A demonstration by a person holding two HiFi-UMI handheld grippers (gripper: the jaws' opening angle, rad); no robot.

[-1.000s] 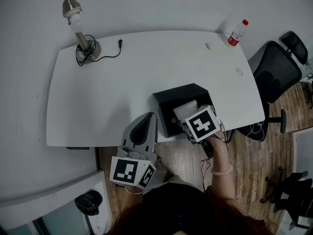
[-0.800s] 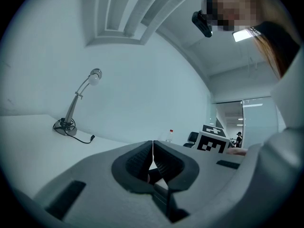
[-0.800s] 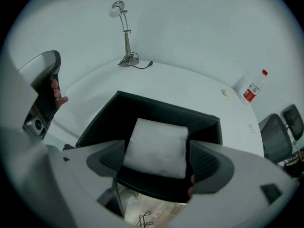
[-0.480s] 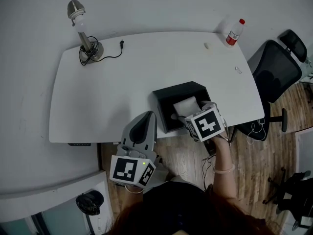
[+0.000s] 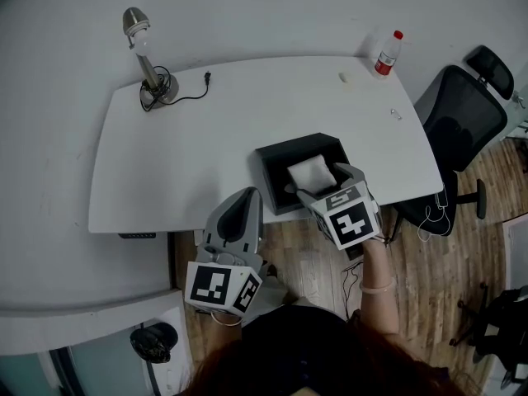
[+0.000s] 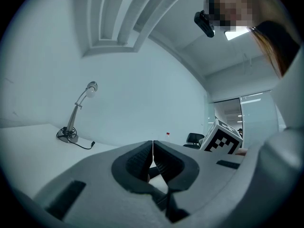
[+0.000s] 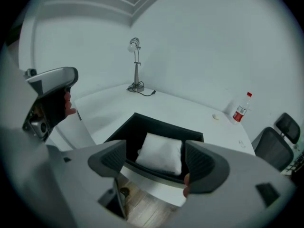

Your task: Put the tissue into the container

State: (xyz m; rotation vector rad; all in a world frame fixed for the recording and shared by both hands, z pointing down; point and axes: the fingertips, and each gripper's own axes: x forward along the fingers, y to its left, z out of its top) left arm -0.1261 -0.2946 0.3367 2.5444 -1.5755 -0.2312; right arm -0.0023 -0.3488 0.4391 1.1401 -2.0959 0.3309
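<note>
**Spotter 1:** Back toward you comes your right gripper [image 5: 320,181]. A second ago its marker cube sat right over the black container [image 5: 272,152]. Now the cube hangs past the near edge of the white table [image 5: 206,155], above the wooden floor, and only the jaw tips reach over the container's near wall.

**Spotter 2:** Your right claw is released, its jaws wide apart and nothing pinched between them. Look along them and you see the tissue [image 7: 161,153] beyond, inside the container [image 7: 168,126].

**Spotter 1:** From your head camera that white tissue [image 5: 312,173] lies flat on the container's floor, apart from both jaws. It is uncovered, where half a second ago your gripper hid part of it.

**Spotter 2:** Your left gripper [image 5: 246,203] sits where it was, low at your left side, with its nose just at the table's near edge.

**Spotter 1:** Its claw is clenched: in its own view the two dark pads meet at the tip of your left gripper [image 6: 152,156], with nothing held between them.

**Spotter 2:** The container stands at the near edge of the table, right of the middle.

**Spotter 1:** Far off at the back left corner you have the desk lamp [image 5: 148,64], with its cord coiled round the base.

**Spotter 2:** At the back right corner stands a clear bottle [image 5: 385,54] with a red cap, well apart from the container. A black office chair [image 5: 458,122] stands beside the table's right end.
</note>
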